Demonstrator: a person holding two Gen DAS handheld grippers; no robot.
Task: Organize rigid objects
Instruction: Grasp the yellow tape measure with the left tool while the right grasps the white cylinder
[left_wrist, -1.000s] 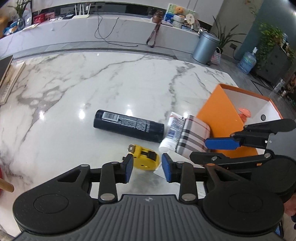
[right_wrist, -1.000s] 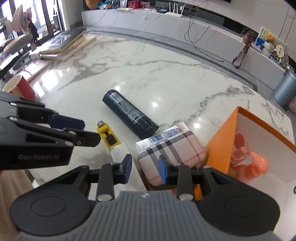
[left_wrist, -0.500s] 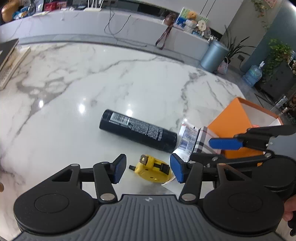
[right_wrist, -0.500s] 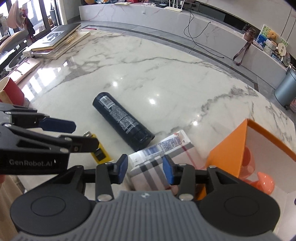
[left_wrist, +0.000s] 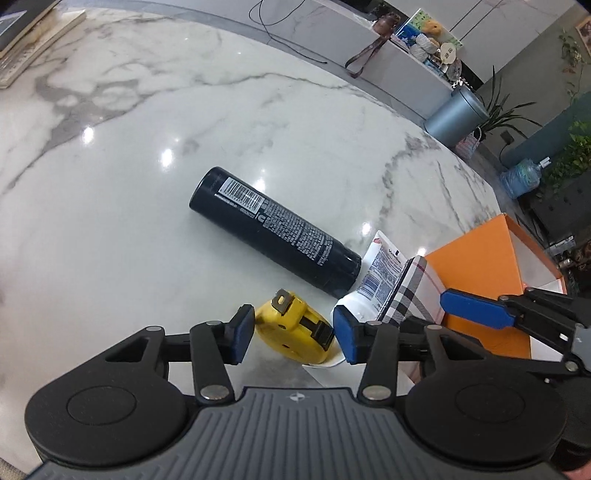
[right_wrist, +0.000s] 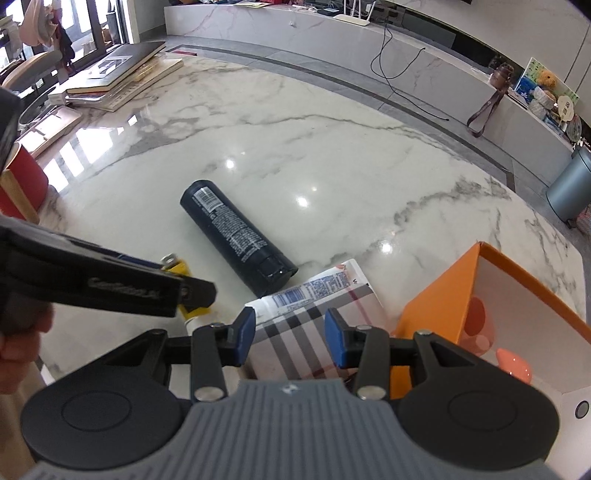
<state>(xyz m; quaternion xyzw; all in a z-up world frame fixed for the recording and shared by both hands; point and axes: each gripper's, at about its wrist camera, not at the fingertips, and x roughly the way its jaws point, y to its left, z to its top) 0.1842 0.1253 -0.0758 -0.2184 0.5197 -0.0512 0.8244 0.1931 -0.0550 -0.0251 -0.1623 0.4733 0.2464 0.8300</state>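
A yellow tape measure (left_wrist: 293, 326) lies on the marble table between the open jaws of my left gripper (left_wrist: 293, 334); it also shows in the right wrist view (right_wrist: 181, 271). My right gripper (right_wrist: 290, 341) is open, jaws astride a plaid case (right_wrist: 306, 339), also seen in the left wrist view (left_wrist: 410, 291). A white tube (right_wrist: 314, 290) lies against the case. A black spray can (left_wrist: 273, 230) lies on its side beyond them, also in the right wrist view (right_wrist: 236, 232). An orange box (right_wrist: 439, 310) stands open on the right.
An orange-pink object (right_wrist: 513, 363) lies inside the box. Stacked books (right_wrist: 114, 77) sit at the far left of the table, and a red cup (right_wrist: 22, 181) stands at its left edge. A grey bin (left_wrist: 454, 114) stands on the floor beyond the table.
Both grippers opened wider and came lower. The left one closed in around the tape measure; the right one settled over the plaid case.
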